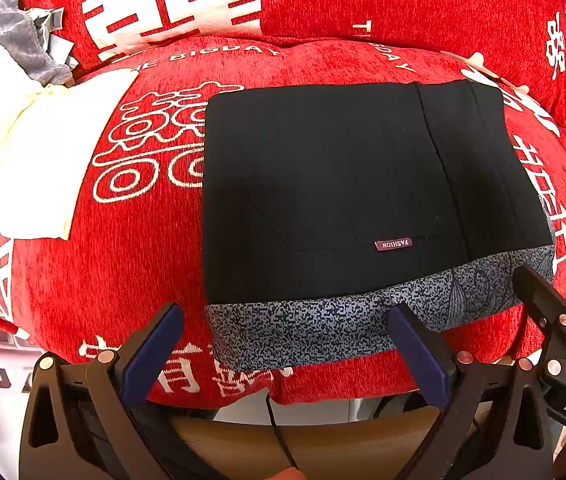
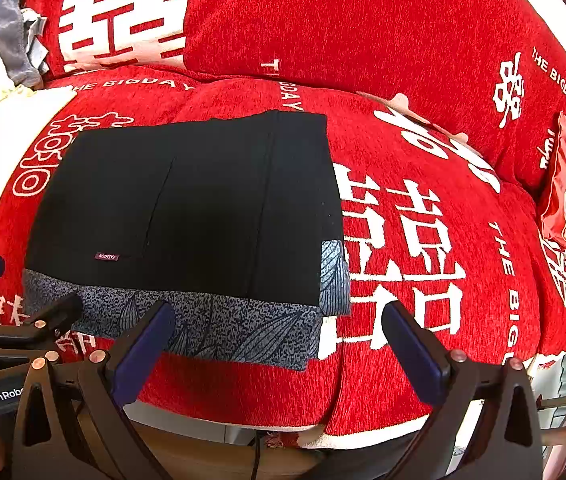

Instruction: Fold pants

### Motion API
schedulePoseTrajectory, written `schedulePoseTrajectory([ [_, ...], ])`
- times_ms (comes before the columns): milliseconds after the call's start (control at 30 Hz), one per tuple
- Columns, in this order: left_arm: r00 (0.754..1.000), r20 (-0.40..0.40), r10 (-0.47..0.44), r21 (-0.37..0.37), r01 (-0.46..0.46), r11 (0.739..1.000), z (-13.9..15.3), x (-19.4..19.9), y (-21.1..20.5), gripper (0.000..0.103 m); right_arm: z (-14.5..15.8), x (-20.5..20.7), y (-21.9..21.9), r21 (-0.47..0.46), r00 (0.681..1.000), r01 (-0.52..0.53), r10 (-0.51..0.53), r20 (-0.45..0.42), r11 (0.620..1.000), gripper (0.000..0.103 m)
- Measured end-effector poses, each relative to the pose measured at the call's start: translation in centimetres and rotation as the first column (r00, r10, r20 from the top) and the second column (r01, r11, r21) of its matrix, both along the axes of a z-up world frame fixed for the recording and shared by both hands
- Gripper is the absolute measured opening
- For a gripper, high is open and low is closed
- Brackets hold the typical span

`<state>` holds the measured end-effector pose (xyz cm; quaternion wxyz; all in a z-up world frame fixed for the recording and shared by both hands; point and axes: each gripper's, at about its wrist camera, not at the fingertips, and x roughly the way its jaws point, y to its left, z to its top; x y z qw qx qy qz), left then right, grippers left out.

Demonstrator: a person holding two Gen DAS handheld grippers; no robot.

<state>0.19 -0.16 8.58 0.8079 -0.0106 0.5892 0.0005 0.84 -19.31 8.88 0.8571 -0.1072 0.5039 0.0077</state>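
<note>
The pants (image 1: 335,196) lie folded into a flat black rectangle (speckled grey lining along its near edge) on the red chenille sofa (image 1: 131,264). Both hand-held grippers, left (image 1: 283,344) and right (image 2: 279,340), hover near it, jaws apart, empty

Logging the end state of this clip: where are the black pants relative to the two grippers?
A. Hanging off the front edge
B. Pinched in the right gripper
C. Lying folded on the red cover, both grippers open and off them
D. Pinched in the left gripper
C: the black pants lie in a flat rectangle on the red cover, with the left gripper and right gripper both open and empty.
</note>
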Motion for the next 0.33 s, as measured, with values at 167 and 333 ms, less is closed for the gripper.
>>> schedulePoseTrajectory([
  [167, 1.0, -0.001, 0.003, -0.008, -0.003, 1.0, -0.1, -0.4, -0.1, 0.102, 0.0, -0.1, 0.0, 0.002, 1.0, 0.002, -0.002, -0.002, 1.0, 0.103],
  [333, 1.0, 0.001, 0.003, -0.01, -0.003, 1.0, -0.2, -1.0, 0.2, 0.102, -1.2, -1.0, -0.8, 0.038, 0.999, 0.017, -0.016, -0.032, 0.999, 0.103],
])
